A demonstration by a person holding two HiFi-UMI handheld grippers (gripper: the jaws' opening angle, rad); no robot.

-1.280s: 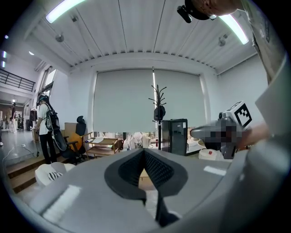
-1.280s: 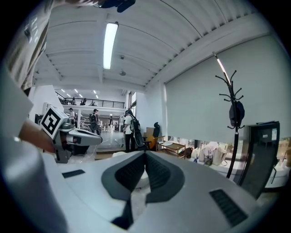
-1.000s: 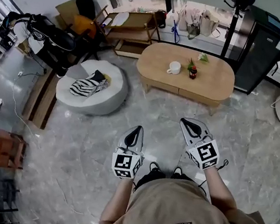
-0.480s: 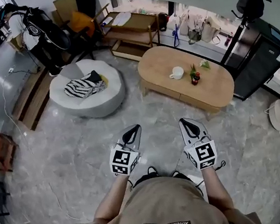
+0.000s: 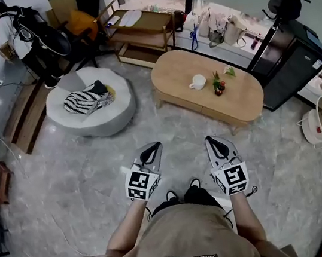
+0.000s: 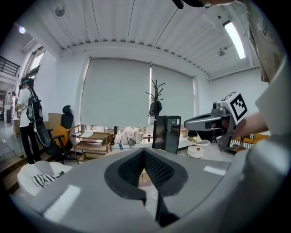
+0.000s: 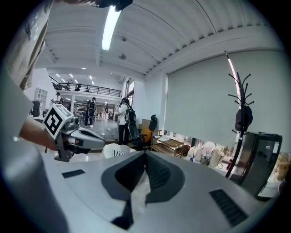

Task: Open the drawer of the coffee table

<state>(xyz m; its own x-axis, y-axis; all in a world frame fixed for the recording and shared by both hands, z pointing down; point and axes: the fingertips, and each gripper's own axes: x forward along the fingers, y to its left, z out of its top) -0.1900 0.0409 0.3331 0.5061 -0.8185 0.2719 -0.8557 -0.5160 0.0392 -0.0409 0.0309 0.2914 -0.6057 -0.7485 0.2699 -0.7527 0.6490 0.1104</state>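
Distance first: your left gripper and right gripper, jaws closed and empty, sit well apart from the coffee table; step closer, then open one.

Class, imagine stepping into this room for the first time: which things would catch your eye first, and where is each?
The oval wooden coffee table stands right of centre in the head view, bearing a white mug. Left of it sits a round grey pouf with a striped cloth on top. Nearest the camera, the left gripper and right gripper point ahead, both shut and empty.
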